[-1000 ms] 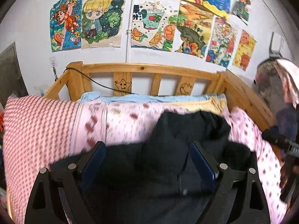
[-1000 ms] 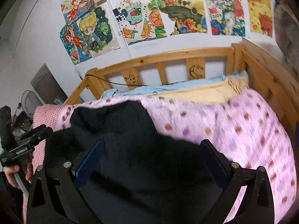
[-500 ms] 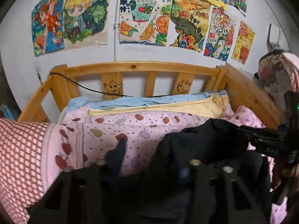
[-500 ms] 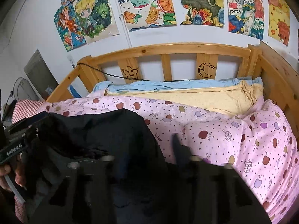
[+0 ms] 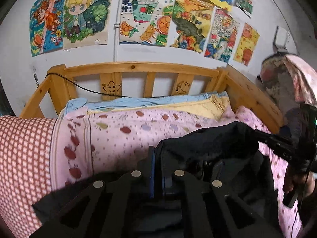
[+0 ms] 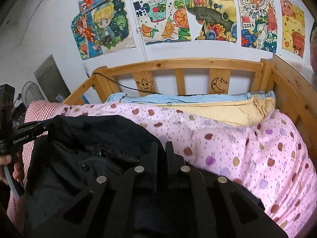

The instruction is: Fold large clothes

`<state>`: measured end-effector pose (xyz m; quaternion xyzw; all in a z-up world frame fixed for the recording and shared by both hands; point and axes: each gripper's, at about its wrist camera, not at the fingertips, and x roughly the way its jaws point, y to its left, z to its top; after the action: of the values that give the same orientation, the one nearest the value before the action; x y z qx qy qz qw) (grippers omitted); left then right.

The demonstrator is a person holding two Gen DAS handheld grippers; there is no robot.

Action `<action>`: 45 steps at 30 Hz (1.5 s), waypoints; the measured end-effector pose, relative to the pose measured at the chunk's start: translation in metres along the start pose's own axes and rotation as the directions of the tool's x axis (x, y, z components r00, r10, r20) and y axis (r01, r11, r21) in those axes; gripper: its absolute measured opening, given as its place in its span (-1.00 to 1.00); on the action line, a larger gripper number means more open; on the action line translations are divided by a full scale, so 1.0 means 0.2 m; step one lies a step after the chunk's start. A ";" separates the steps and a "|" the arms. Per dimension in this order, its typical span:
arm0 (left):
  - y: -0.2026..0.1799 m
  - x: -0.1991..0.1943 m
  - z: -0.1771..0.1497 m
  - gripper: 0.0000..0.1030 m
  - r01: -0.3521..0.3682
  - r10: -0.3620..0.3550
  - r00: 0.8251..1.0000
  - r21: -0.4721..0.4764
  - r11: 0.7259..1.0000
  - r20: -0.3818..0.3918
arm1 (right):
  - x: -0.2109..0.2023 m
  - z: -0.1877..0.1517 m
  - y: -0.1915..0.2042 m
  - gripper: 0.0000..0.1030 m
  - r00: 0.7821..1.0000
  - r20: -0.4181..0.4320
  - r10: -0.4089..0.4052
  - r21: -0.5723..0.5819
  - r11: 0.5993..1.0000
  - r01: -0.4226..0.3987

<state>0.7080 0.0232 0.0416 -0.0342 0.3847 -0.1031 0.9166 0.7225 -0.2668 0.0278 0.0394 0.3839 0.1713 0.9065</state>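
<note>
Both jaws wide a second ago, now pinched | left hand-held gripper (image 5: pixel 157 166) and right hand-held gripper (image 6: pixel 161 158) clamp black jacket (image 6: pixel 103 138) edge, lower centre, over pink quilt (image 6: pixel 247 148) on the bed | paired grip lets me lift evenly.

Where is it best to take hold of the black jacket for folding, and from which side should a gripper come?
Grip the black jacket at its raised top edge, one gripper at each end, coming from the near side. That edge stands clear of the pink quilt. The left gripper and right gripper appear shut on it there.
</note>
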 end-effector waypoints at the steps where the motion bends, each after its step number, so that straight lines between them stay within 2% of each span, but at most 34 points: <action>1: 0.00 -0.02 -0.02 -0.91 -0.006 0.006 1.000 0.013 1.000 -0.002 | -0.02 -0.03 -0.01 -0.87 1.000 -0.001 0.008 -0.003 1.000 -0.008; 6: -0.08 -0.10 -0.14 -0.91 -0.006 0.008 1.000 0.095 0.995 -0.021 | -0.07 -0.17 -0.01 -0.88 1.000 -0.016 0.015 -0.043 0.999 -0.016; 9: -0.12 -0.11 -0.25 -0.91 -0.008 0.020 0.997 0.154 0.988 -0.072 | -0.09 -0.25 0.01 -0.89 0.999 -0.032 0.020 -0.073 0.997 -0.022; 15: -0.19 -0.05 -0.46 -0.91 -0.030 0.070 0.987 0.262 0.965 -0.146 | -0.06 -0.39 -0.01 -0.89 0.995 -0.091 0.034 -0.089 0.995 -0.042; 20: -0.21 0.03 -0.58 -0.91 -0.048 0.106 0.980 0.314 0.948 -0.169 | 0.04 -0.52 -0.01 -0.89 0.988 -0.154 0.032 -0.085 0.995 -0.046; 25: -0.24 0.08 -0.66 -0.91 -0.084 0.150 0.978 0.380 0.921 -0.147 | 0.10 -0.59 -0.01 -0.89 0.987 -0.159 0.027 -0.064 0.997 -0.038; 28: -0.24 0.02 -0.64 -0.89 -0.068 0.126 0.984 0.391 0.918 -0.124 | 0.05 -0.57 -0.02 -0.88 0.989 -0.139 0.055 -0.050 0.997 -0.062; 33: -0.25 -0.14 -0.56 -0.85 -0.030 0.069 0.995 0.450 0.893 -0.070 | -0.10 -0.49 -0.03 -0.83 0.992 -0.084 0.093 -0.063 0.993 -0.098; 37: -0.23 -0.28 -0.48 -0.78 0.028 -0.026 1.000 0.428 0.903 -0.010 | -0.21 -0.41 -0.02 -0.83 0.992 -0.011 0.126 -0.061 0.990 -0.126; 39: -0.22 -0.35 -0.42 -0.62 0.057 -0.080 0.996 0.390 0.919 0.041 | -0.25 -0.34 -0.01 -0.83 0.990 0.031 0.136 -0.058 0.989 -0.134; 41: -0.22 -0.37 -0.34 -0.35 0.070 -0.103 0.991 0.328 0.942 0.083 | -0.23 -0.27 0.00 -0.83 0.988 0.050 0.144 -0.040 0.989 -0.142; 45: -0.24 -0.25 -0.22 -0.34 0.095 -0.108 0.993 0.196 0.976 0.057 | -0.09 -0.18 0.04 -0.83 0.982 0.027 0.187 0.043 0.981 -0.188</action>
<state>0.6352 -0.0130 0.0520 0.0320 0.3396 -0.1855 0.9216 0.6823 -0.2673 0.0158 0.0982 0.3718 0.2468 0.8895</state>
